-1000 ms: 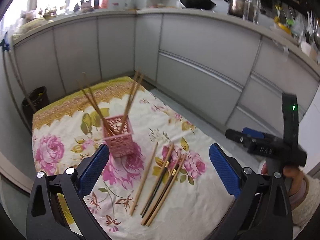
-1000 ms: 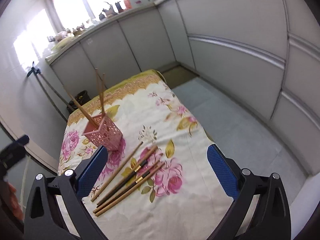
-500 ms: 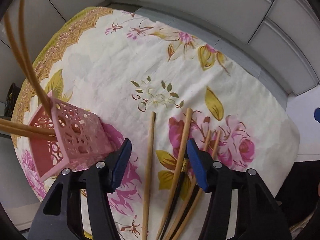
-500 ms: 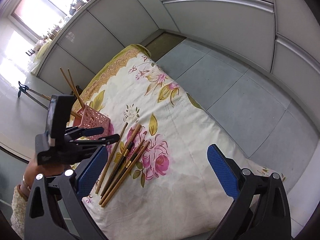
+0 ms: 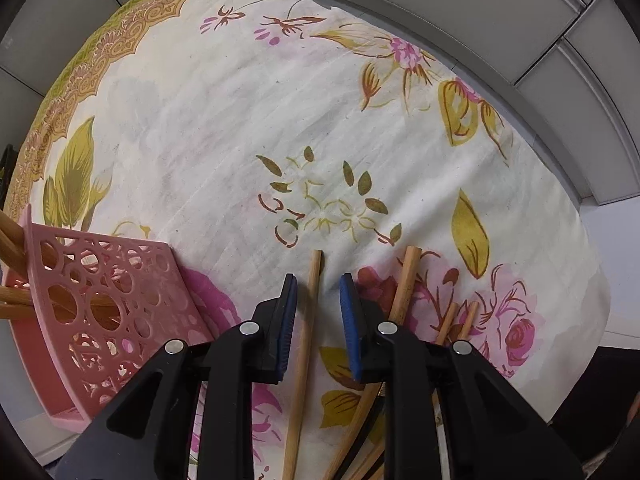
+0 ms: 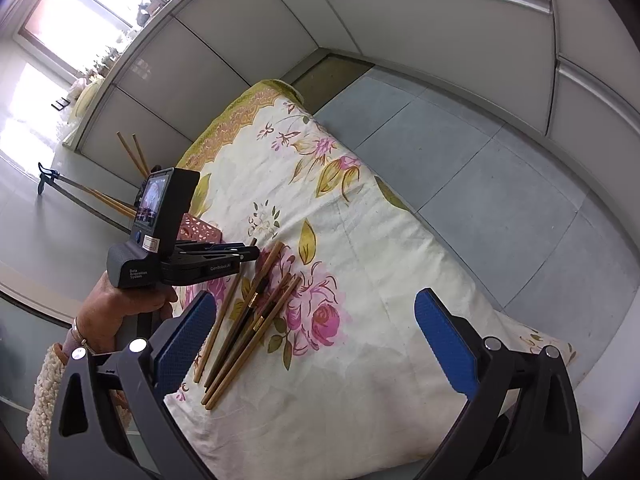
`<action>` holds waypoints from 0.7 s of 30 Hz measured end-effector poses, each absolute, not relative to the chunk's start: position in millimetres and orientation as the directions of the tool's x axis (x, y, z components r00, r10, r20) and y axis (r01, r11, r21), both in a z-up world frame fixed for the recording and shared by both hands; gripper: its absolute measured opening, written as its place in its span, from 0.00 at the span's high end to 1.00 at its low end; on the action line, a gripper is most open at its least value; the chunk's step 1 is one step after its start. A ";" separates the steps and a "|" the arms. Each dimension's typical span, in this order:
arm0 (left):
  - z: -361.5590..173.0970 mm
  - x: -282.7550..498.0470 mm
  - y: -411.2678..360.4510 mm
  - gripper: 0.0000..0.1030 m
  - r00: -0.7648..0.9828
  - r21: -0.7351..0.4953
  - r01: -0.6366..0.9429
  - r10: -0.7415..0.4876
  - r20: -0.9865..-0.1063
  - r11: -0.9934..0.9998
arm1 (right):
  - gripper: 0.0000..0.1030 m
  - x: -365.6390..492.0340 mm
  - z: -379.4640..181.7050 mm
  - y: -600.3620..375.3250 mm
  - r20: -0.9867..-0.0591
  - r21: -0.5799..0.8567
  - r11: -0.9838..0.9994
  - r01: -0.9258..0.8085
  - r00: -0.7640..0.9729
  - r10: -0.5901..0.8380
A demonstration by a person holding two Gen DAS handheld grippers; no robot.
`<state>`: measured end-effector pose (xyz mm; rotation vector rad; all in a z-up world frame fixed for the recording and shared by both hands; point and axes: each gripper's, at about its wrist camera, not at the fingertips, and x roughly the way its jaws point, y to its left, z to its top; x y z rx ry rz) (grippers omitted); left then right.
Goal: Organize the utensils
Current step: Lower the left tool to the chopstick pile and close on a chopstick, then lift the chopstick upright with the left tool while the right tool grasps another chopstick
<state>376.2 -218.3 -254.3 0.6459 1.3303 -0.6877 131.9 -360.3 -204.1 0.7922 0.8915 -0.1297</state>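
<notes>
Left gripper (image 5: 318, 294) lowered, jaws closing around chopstick (image 5: 306, 336)

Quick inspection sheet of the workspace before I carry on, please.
Surface: floral cloth, rumpled.
Job's things: pink holder with chopsticks in it; loose chopsticks lying beside it.
Clutter: nothing seen.
Grippers: left tongs closing around one chopstick, pads not yet touching; right tongs open, empty, above the cloth.
Cables: nothing seen.
Surroundings: grey cabinets, tiled floor, window.
</notes>
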 end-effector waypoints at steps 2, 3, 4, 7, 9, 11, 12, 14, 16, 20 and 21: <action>-253.8 378.8 -213.1 0.83 0.090 0.001 0.757 -0.103 -0.991 0.654 | 0.06 133.4 -205.8 -358.5 -0.742 0.562 0.715 0.415 0.635 0.215; -253.6 377.9 -211.2 0.86 0.090 -0.003 0.758 -0.110 -0.990 0.652 | 0.06 134.3 -206.8 -357.8 -0.746 0.559 0.716 0.418 0.631 0.214; -253.4 375.9 -209.7 0.95 0.090 -0.007 0.763 -0.117 -0.989 0.646 | 0.06 135.2 -207.7 -357.2 -0.749 0.557 0.717 0.420 0.627 0.215; -251.4 359.1 -199.9 0.96 0.121 -0.007 0.757 -0.150 -0.981 0.654 | 0.06 137.7 -211.6 -356.5 -0.761 0.555 0.708 0.437 0.610 0.221; -247.9 342.0 -191.2 0.96 0.149 -0.006 0.751 -0.179 -0.972 0.661 | 0.06 140.4 -215.4 -354.5 -0.765 0.560 0.701 0.441 0.600 0.234; -236.4 315.9 -182.7 0.96 0.207 0.021 0.758 -0.209 -0.956 0.652 | 0.06 142.9 -217.7 -350.1 -0.771 0.556 0.702 0.444 0.591 0.238; -226.4 304.0 -175.4 0.96 0.246 0.042 0.760 -0.226 -0.943 0.648 | 0.06 145.3 -218.9 -346.4 -0.776 0.551 0.708 0.441 0.583 0.241; -203.3 284.5 -157.9 0.96 0.306 0.059 0.756 -0.273 -0.912 0.651 | 0.06 150.9 -222.1 -338.4 -0.787 0.541 0.714 0.444 0.568 0.243; -177.6 261.5 -145.7 0.96 0.362 0.065 0.746 -0.322 -0.875 0.662 | 0.06 158.2 -226.7 -329.1 -0.797 0.539 0.714 0.446 0.545 0.261; -131.1 220.3 -119.8 0.96 0.458 0.058 0.718 -0.407 -0.790 0.694 | 0.06 178.9 -238.5 -312.1 -0.814 0.550 0.689 0.472 0.488 0.316; -121.4 211.8 -112.5 0.96 0.476 0.052 0.712 -0.427 -0.769 0.700 | 0.06 184.2 -242.0 -309.3 -0.817 0.553 0.679 0.484 0.475 0.327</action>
